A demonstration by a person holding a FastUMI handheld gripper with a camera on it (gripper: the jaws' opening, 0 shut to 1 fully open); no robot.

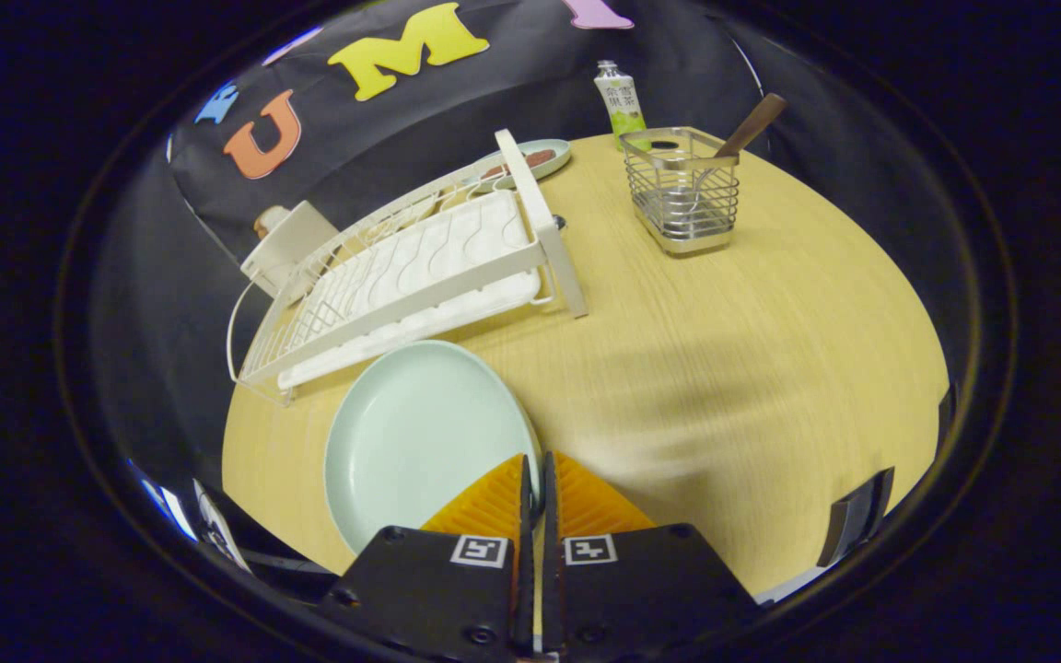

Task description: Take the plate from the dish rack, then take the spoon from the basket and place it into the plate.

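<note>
Plate (420, 433) rim pinched in closed tongs (535, 479), beside dish rack (402, 276).

The table (724, 368) bears dish rack (402, 276), basket (682, 198), bottle (621, 101).

— How is the gripper (535, 471) held?

— It is angled downward, and its two fingers (494, 502) are seen from behind, pointing forward.

— And the jaws?

— They are drawn nearly together, with only a thin slit left between the pads. The rim of the plate (420, 437) is pinched in that slit, pressed from both sides.
</note>
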